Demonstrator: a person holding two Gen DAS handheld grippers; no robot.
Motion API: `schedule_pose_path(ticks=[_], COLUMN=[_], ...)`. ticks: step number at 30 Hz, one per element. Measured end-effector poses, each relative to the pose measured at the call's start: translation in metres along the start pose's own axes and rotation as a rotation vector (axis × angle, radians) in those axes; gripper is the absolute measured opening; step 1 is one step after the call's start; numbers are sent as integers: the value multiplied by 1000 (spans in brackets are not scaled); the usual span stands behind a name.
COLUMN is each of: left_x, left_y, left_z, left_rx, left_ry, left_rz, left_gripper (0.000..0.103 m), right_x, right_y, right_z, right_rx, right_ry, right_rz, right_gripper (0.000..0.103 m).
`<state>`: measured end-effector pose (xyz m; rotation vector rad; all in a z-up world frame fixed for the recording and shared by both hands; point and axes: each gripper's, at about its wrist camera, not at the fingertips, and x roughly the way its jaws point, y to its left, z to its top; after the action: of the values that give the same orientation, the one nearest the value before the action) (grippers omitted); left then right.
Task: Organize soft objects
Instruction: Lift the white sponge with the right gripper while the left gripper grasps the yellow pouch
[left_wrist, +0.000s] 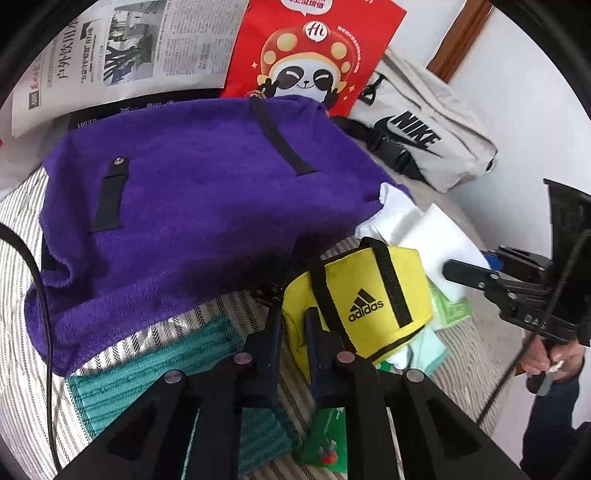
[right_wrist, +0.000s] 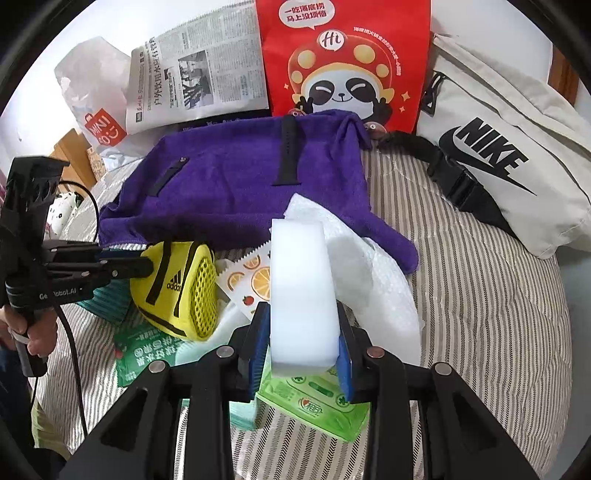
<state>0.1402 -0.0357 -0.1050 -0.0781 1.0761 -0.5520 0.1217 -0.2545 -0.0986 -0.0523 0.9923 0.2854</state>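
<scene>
A: Jaws on the right gripper (right_wrist: 303, 343) were clamped on the white foam block (right_wrist: 301, 291), blue pads flat on its two sides, long axis running straight out ahead past the fingertips.

B: And the left gripper (left_wrist: 293, 332)?

A: Nearly shut, pinching what looked like an edge of the yellow adidas pouch (left_wrist: 364, 299); exact contact hard to see. Most of the pouch sat just ahead and to the right of those jaws, long axis running crosswise.

B: So which hand was nearer the pouch?

A: Left, clearly. From the right wrist view the pouch lay off to the left, just beside the block.

B: Farther out?

A: Purple towel (right_wrist: 236, 184) spread beyond both, then red panda bag (right_wrist: 343, 62) and grey Nike bag (right_wrist: 506, 147) at the back of the striped bedding (right_wrist: 480, 295).

B: Next move?

A: Probably lifting the pouch clear; the grip looked thin.
</scene>
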Motion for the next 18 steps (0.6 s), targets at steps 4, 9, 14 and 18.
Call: schedule_pose_path(ticks=[4,9,14,18], left_x=[-16,-47,-66,-55], left_y=[-1,7,28,38], left_z=[-7,-14,-28,-35], left_rx=[17,9,-16,-36], left_ry=[-25,-71,-73,-47], left_rz=[21,46,87,96], left_gripper=[12,11,11,11], right_x=[-1,0,-2,4], right_y=[6,11,19,24], right_z=[0,3,4,6], right_rx=[-11,-11,-31,-38], right_ry=[-8,-16,-20,-4], right_rz=[14,26,30,25], right_gripper=[32,31,31,31])
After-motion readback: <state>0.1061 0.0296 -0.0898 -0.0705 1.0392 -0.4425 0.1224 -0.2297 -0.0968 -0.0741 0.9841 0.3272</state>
